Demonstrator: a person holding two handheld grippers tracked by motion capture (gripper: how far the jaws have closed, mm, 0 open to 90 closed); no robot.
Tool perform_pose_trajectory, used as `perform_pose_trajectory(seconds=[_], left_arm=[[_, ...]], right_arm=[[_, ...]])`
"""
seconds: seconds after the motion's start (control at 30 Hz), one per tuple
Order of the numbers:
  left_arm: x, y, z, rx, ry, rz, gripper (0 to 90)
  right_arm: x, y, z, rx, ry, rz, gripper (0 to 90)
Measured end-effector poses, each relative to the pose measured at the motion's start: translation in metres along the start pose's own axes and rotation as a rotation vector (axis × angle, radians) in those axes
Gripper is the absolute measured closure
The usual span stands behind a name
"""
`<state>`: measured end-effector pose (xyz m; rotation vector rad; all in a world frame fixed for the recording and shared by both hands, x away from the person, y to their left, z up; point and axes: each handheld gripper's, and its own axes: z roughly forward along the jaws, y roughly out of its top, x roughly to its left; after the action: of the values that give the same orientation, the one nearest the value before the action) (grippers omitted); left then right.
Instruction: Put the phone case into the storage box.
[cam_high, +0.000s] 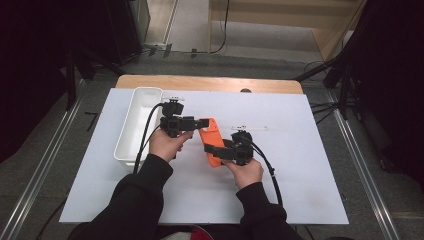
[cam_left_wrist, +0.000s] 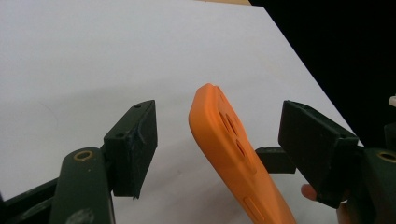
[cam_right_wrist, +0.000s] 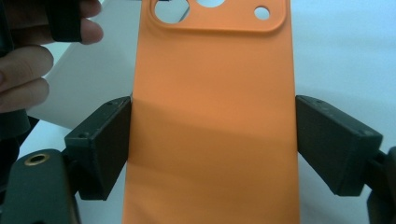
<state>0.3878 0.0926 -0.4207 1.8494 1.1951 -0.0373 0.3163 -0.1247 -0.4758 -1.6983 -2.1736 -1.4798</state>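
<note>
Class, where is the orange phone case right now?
In the high view, the orange phone case sits mid-table between both grippers, right of the white bin.

The orange phone case (cam_high: 211, 141), camera cutouts at its far end, is held tilted on edge above the table's (cam_high: 300, 200) middle.

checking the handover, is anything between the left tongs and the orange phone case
Nothing visible. The orange rubbery phone case already sits in the gap of the left tongs, with bare space on both sides; neither pad touches it. The right tongs clamp its edges.
</note>
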Motion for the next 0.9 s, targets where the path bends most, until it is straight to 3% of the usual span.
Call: perform_pose_trajectory(seconds=[0.57, 0.9], left_arm=[[0.002, -0.003, 0.002, -0.044, 0.015, -0.047, 31.0], [0.006, -0.004, 0.0, -0.055, 0.022, -0.078, 41.6]], right_arm=[[0.007, -0.001, 0.009, -0.042, -0.004, 0.011, 14.4], [0.01, -0.003, 0.011, -0.064, -0.003, 0.014, 14.4]])
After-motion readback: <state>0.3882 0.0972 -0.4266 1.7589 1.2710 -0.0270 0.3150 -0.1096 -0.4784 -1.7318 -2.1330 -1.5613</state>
